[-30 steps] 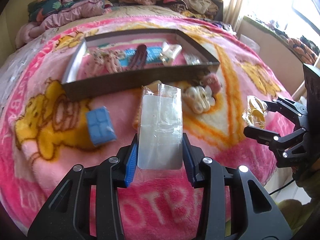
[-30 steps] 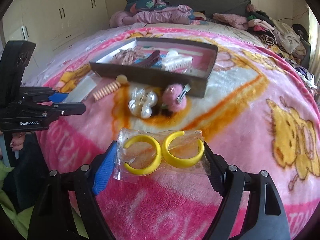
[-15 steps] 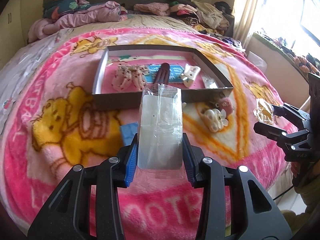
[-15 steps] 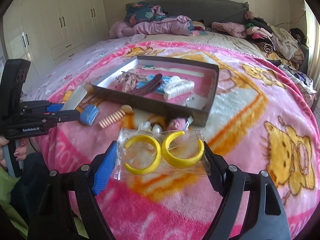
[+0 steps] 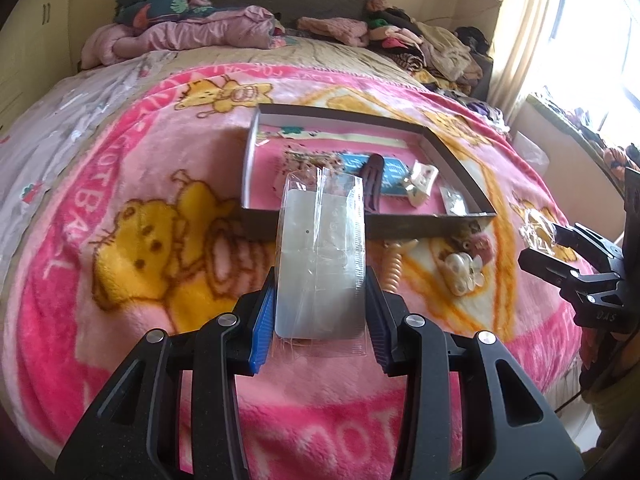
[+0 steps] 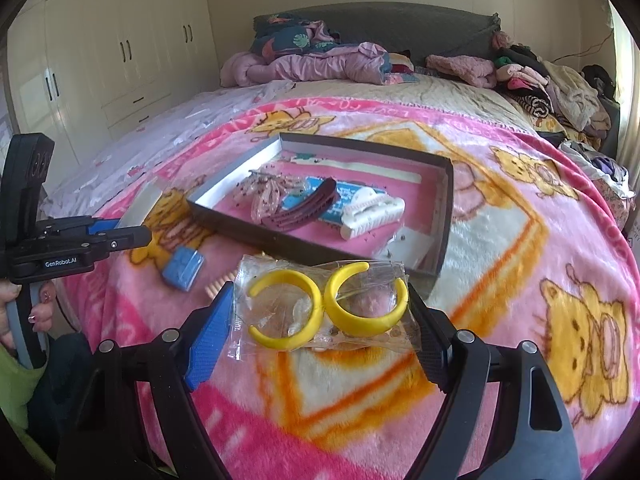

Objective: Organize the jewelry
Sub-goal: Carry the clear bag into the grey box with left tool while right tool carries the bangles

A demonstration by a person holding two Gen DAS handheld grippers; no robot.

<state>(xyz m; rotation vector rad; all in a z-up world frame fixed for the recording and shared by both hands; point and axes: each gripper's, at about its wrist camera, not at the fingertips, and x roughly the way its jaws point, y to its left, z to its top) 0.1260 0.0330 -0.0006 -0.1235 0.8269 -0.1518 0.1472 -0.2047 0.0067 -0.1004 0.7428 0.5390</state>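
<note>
Centrally in the left wrist view, the left gripper [image 5: 320,312] pinches a flat clear plastic sleeve with a grey card inside [image 5: 321,264], its blue ribbed pads pressed on the sleeve's two long edges; the sleeve stands up from the jaws and overlaps the near wall of the shallow dark cardboard tray [image 5: 416,227] in mid-frame. Similarly, low in the right wrist view, the right gripper [image 6: 320,320] clamps a crinkled transparent bag [image 6: 320,304] by its short ends, and the bag holds two glossy yellow C-shaped hoop earrings [image 6: 328,304] side by side. Beyond it, in the centre of that view, the tray sits on a fluffy pink fleece blanket printed with yellow cartoon bears [image 6: 540,240]. Inside the tray lie a curved maroon toothed hair clip [image 6: 308,208], a white plastic claw clip [image 6: 372,212] and a pale pink beaded piece [image 6: 268,192]. On the blanket, at the left of that view, rests a small blue square packet [image 6: 182,268].
</note>
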